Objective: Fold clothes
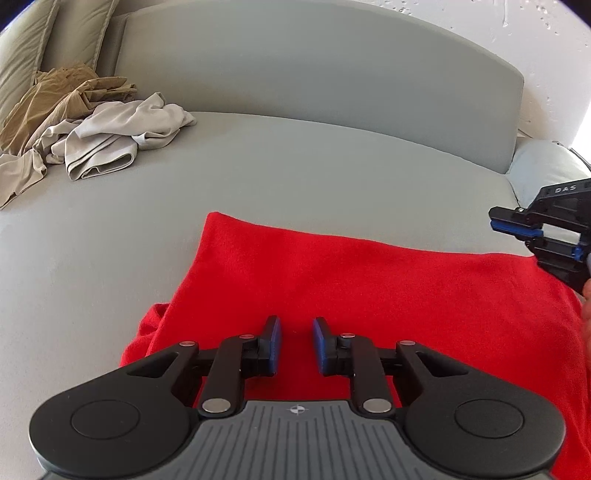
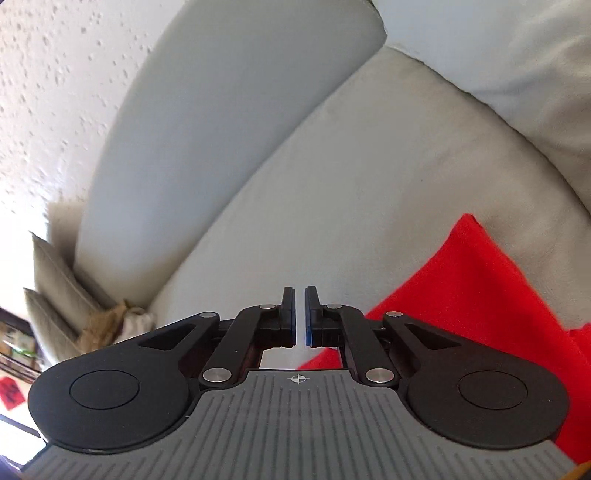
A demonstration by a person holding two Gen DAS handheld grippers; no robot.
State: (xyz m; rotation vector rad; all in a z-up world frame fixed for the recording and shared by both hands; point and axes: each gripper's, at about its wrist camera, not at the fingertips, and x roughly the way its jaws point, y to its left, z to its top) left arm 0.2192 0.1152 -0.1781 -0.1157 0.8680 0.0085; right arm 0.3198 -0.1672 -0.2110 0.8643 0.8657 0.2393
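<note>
A red garment (image 1: pixel 369 288) lies folded flat on the grey sofa seat (image 1: pixel 258 166). Its left edge is straight, and a bit of fabric bunches at the near left corner. My left gripper (image 1: pixel 296 325) hovers over the garment's near part, with its jaws a little apart and nothing between them. At the right edge of the left wrist view, my right gripper (image 1: pixel 495 221) hangs above the garment's far right corner. The right wrist view shows the right gripper (image 2: pixel 300 290) with its pads nearly together and empty over the bare seat. There the red garment (image 2: pixel 480 280) lies to its right.
A pile of beige and tan clothes (image 1: pixel 103 136) lies crumpled at the sofa's far left, in front of olive pillows (image 1: pixel 55 33). The grey backrest (image 1: pixel 314 66) runs behind the seat. A pale blue cushion (image 1: pixel 543 166) sits at the right end. A white textured wall stands behind.
</note>
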